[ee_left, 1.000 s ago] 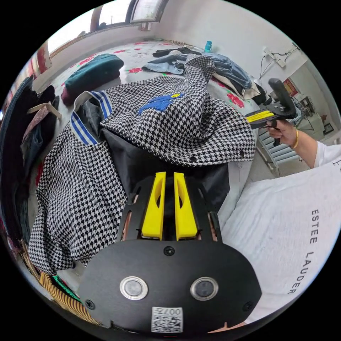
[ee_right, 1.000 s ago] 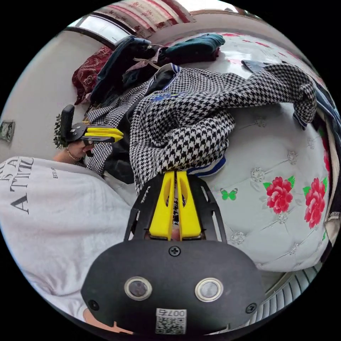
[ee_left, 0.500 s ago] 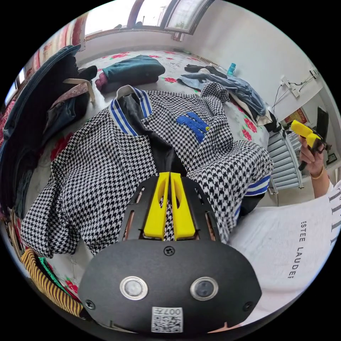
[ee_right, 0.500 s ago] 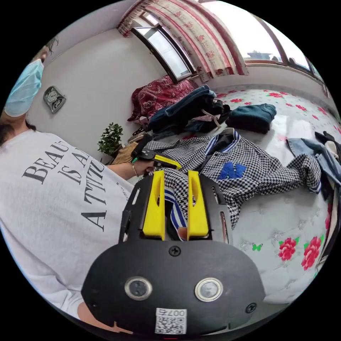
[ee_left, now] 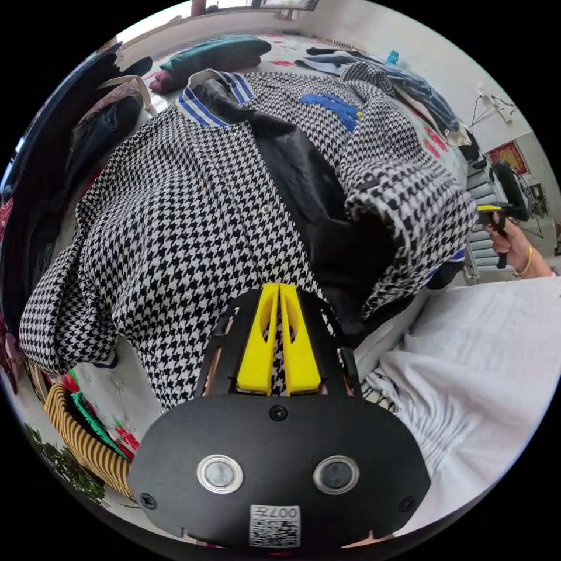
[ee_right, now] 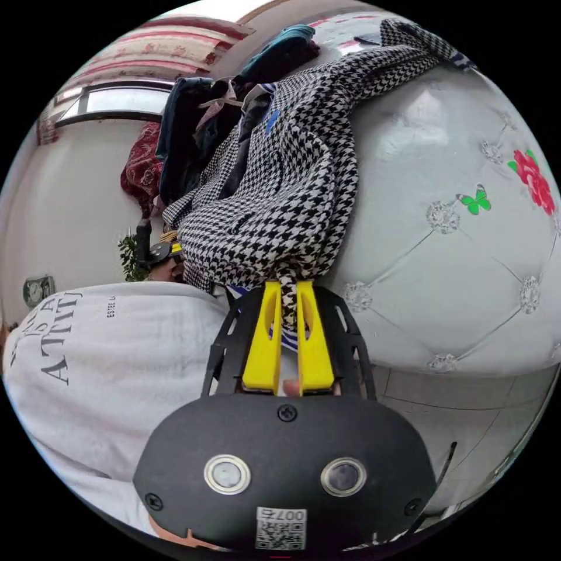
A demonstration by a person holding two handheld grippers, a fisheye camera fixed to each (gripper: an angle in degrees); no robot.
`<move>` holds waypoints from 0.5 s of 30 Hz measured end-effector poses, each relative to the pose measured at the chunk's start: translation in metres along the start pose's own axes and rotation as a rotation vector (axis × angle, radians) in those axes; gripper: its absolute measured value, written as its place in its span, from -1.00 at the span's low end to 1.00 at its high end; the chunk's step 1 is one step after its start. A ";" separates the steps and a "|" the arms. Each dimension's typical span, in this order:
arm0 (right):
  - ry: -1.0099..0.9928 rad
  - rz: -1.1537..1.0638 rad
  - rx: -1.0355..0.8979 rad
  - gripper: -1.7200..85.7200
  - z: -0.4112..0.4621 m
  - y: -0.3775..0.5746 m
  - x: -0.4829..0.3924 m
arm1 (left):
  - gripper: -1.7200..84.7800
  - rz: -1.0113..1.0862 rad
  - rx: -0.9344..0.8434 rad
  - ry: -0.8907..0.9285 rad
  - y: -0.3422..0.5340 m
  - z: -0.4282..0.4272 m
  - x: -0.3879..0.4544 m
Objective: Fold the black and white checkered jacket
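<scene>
The black and white checkered jacket [ee_left: 193,193] lies front up on the bed, its front open on black lining. Its blue-striped collar [ee_left: 201,105] and blue letter patch [ee_left: 333,106] lie at the far end. My left gripper [ee_left: 279,290] is shut on the jacket's near edge. My right gripper [ee_right: 287,287] is shut on a bunched fold of the jacket [ee_right: 292,175] beside its blue-striped hem, low at the bed's edge. A hand holds the right gripper [ee_left: 484,208] at the right of the left gripper view. The left gripper [ee_right: 172,249] is small at the left of the right gripper view.
The white quilted bed [ee_right: 444,245] has red flowers printed on it. A folded teal garment [ee_left: 222,49] and a heap of jeans [ee_left: 421,87] lie beyond the jacket, and dark clothes [ee_left: 52,146] are piled on the left. The person's white shirt [ee_left: 479,380] is close on the right.
The right gripper, open half a second ago with the hem between its jaws, has shut on the jacket and dropped to the bed's edge. The left gripper keeps its hold.
</scene>
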State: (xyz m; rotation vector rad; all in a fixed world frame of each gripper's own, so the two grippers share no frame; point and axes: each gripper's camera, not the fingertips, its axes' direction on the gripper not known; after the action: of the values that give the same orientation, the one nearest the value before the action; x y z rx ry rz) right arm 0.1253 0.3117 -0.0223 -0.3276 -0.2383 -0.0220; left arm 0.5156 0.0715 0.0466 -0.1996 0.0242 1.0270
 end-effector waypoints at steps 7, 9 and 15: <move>0.256 0.078 -0.020 -0.84 -0.083 0.078 -0.042 | -0.98 -0.039 -0.023 0.072 0.023 -0.010 -0.012; 0.324 0.065 -0.040 -0.81 -0.076 0.078 -0.052 | -0.98 -0.029 0.019 0.110 0.032 -0.020 -0.011; 0.435 -0.203 0.355 -0.78 -0.114 0.036 -0.136 | -0.95 -0.052 0.259 0.115 0.044 -0.088 -0.031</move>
State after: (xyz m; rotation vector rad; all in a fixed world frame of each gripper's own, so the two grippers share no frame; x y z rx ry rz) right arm 0.0217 0.3065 -0.1703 0.0601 0.1576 -0.2462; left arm 0.4685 0.0514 -0.0431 -0.0231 0.2536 0.9494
